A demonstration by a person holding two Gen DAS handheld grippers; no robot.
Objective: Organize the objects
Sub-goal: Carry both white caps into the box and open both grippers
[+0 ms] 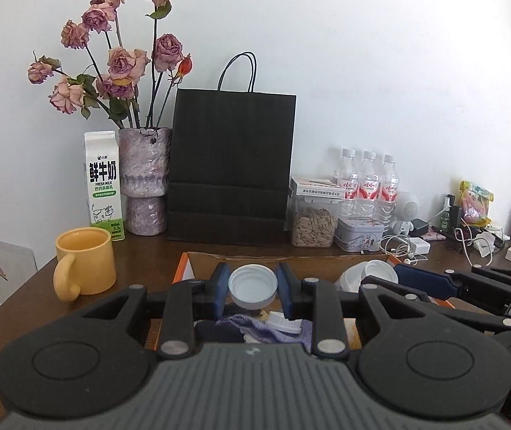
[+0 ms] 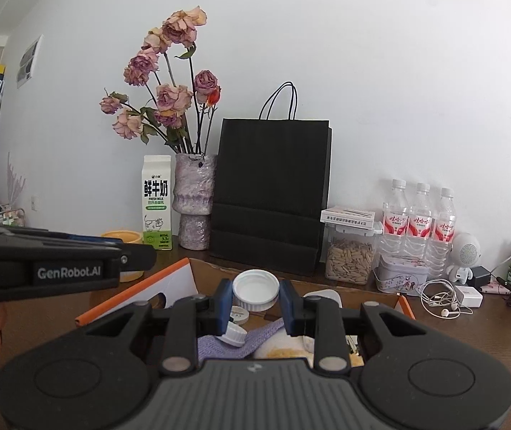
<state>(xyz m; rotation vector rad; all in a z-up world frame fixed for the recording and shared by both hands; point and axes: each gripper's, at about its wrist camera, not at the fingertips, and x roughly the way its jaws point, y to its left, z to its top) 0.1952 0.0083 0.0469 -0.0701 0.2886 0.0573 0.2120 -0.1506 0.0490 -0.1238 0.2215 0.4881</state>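
My left tool (image 1: 253, 288) is clenched on a white bottle cap (image 1: 252, 287), its open side facing the camera, held above the cardboard box (image 1: 291, 258) on the tabletop (image 1: 33, 297). My right tool (image 2: 254, 299) grips a second white cap (image 2: 255, 288) the same way over that box. Inside the box lie more white caps (image 2: 233, 334) and what may be a lilac cloth (image 2: 262, 333), partly hidden. A yellow mug (image 1: 85, 263) stands just left of the box; a black paper bag (image 1: 232, 168) stands behind it.
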